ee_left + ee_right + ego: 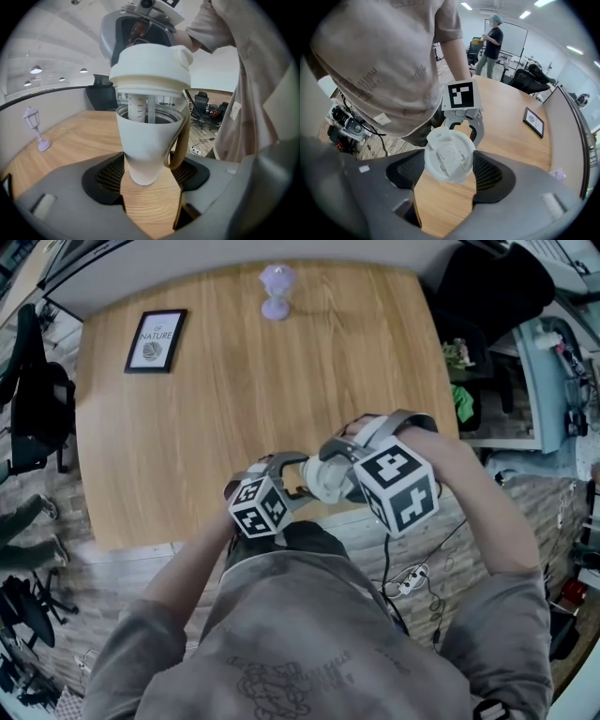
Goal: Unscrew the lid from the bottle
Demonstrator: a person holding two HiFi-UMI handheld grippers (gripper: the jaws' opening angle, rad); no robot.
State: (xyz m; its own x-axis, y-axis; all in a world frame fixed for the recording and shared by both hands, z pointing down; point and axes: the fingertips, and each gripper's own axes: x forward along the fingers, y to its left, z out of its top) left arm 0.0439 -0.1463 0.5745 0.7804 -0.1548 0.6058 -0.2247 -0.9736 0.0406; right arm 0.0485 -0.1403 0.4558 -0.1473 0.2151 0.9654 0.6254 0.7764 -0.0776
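My left gripper [149, 177] is shut on the lower part of a white bottle [149, 145] with a tan strap handle, held over the table's near edge. The white lid [152, 70] stands a little above the bottle's rim, with a gap between them. Pale tubes under the lid reach down into the bottle. My right gripper [450, 165] is shut on that lid [450, 157], its pads on both sides. In the head view the left gripper [296, 478] and right gripper [337, 468] meet at the bottle [323, 480], close to the person's body.
The wooden table [244, 418] carries a framed picture [156, 340] at the far left and a lilac lamp figurine [276, 292] at the far edge. Cables and a power strip [410, 579] lie on the floor. A person [492, 40] stands in the background.
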